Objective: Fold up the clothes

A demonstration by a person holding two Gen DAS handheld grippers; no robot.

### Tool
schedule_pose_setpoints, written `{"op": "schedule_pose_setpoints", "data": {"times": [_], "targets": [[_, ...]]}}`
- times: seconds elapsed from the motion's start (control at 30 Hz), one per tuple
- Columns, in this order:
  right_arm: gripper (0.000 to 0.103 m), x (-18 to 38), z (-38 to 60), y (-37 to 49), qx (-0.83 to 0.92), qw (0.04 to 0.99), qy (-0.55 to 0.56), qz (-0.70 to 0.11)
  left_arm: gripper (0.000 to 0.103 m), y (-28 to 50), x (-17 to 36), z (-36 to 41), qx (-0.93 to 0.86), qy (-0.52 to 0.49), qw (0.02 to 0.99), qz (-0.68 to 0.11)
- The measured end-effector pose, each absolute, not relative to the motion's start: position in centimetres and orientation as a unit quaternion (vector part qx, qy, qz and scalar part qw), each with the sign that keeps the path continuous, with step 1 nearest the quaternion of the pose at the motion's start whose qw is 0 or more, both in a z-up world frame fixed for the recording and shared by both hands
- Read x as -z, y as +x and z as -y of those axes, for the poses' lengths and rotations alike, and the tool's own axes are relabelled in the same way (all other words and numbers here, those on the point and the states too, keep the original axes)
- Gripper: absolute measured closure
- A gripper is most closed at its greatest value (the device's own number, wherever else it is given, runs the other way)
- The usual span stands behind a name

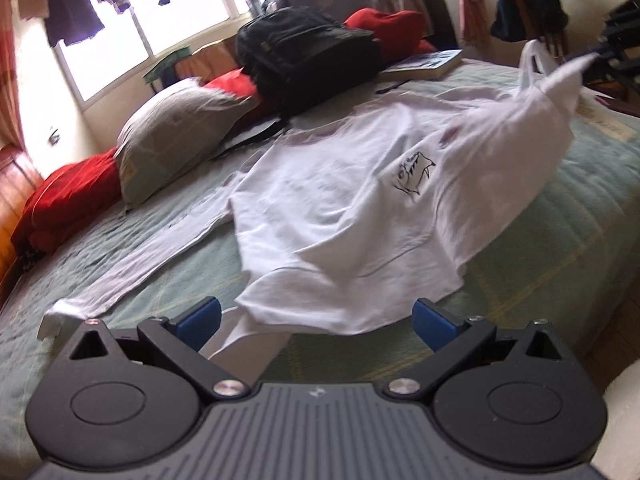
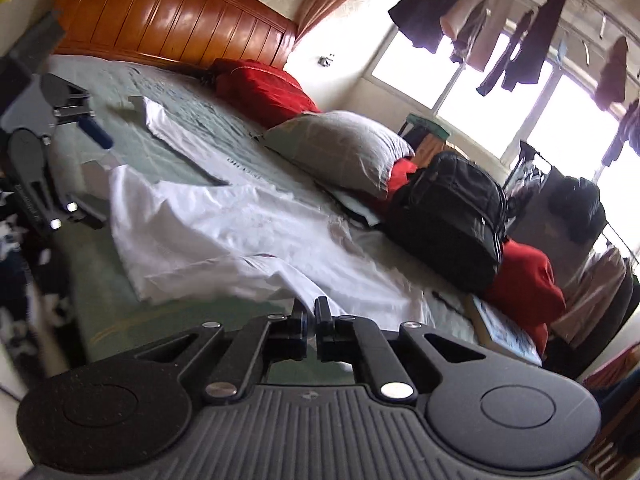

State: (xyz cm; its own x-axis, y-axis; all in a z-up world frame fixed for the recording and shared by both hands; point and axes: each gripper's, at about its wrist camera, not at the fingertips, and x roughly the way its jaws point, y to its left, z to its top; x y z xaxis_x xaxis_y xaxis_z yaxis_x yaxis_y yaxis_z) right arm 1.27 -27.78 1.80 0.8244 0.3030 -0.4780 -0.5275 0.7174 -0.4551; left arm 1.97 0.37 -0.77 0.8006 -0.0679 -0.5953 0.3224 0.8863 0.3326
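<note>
On the far left, a glossy orange-brown wooden headboard (image 2: 172,16) with vertical grooves stands at the head of the bed. The bed is covered by a pale green quilted bedspread (image 1: 560,248) with faint yellow lines. Along its far side I count three red cushion shapes, one soft grey pillow (image 1: 176,136), one black backpack (image 1: 308,56) and one flat book (image 1: 424,65).

One white long-sleeved shirt (image 1: 328,216), thin and creased, lies spread across the middle of the bed, with a small black drawing on the chest. Its left sleeve stretches flat toward the left, the cuff near the bed's edge.

My left gripper (image 1: 316,322) hovers just above the shirt's near hem, its two blue-padded fingers (image 1: 200,320) spread wide apart, holding nothing. Bare bedspread lies open on both sides of the hem.

My right gripper (image 2: 311,320) has its jaws pressed together on the shirt's right sleeve, lifting that cloth up off the bed; the raised sleeve stretches to the right edge of the left camera's view.

Behind, dark clothes (image 2: 532,44) hang across a bright window.
</note>
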Motion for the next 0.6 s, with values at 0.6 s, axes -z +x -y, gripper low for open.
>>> {"op": "schedule_pose_setpoints", "data": {"times": [0.6], "targets": [[0.088,-1.7,32.8,0.0,-0.147,0.919,-0.274,-0.243,0.001,1.0,-0.2,-0.3,0.112,0.213,0.927,-0.287]]}}
